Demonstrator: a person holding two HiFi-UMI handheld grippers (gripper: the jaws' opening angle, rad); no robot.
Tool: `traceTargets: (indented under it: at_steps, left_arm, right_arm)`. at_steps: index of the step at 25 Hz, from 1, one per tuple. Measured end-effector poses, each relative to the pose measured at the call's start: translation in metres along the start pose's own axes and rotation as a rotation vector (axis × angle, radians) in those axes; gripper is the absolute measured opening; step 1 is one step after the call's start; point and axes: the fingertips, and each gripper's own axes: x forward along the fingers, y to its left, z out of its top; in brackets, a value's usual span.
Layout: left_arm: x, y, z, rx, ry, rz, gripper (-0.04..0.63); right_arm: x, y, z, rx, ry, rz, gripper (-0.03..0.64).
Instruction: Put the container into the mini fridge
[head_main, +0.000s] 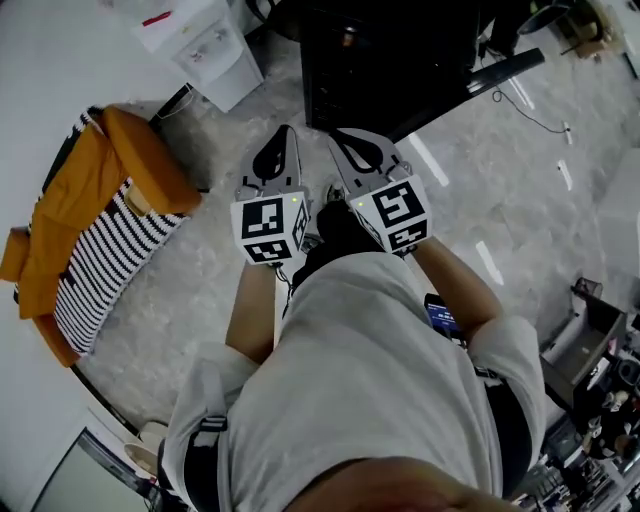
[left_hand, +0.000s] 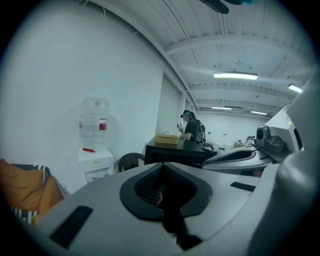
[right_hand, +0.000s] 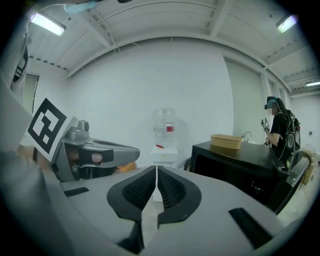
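Note:
A tan container (left_hand: 167, 138) stands on a black counter (left_hand: 175, 152) ahead, also seen as the tan container (right_hand: 226, 141) on the black counter (right_hand: 235, 165) in the right gripper view. I see no mini fridge that I can tell apart. My left gripper (head_main: 281, 140) and right gripper (head_main: 350, 143) are held side by side before the person's chest, above the floor and well short of the counter (head_main: 380, 60). The left gripper (left_hand: 161, 192) is shut with nothing in it. The right gripper (right_hand: 156, 187) is shut and empty too.
A water dispenser (head_main: 205, 40) stands by the wall left of the counter. A striped sofa with orange cushions (head_main: 100, 220) lies at the left. Another person (right_hand: 277, 130) stands behind the counter. Cables (head_main: 530, 105) and shelves of clutter (head_main: 590, 380) are at the right.

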Motion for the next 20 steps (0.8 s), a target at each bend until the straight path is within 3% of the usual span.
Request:
traceTargets:
  at_steps: [12, 20]
  left_arm:
    - [0.122, 0.015, 0.052, 0.037, 0.004, -0.024, 0.012]
    - [0.19, -0.013, 0.064, 0.062, 0.056, -0.12, 0.012]
  right_arm:
    - [0.055, -0.12, 0.053, 0.076, -0.097, -0.114, 0.04]
    - [0.047, -0.201, 0.058, 0.148, -0.121, -0.213, 0.04]
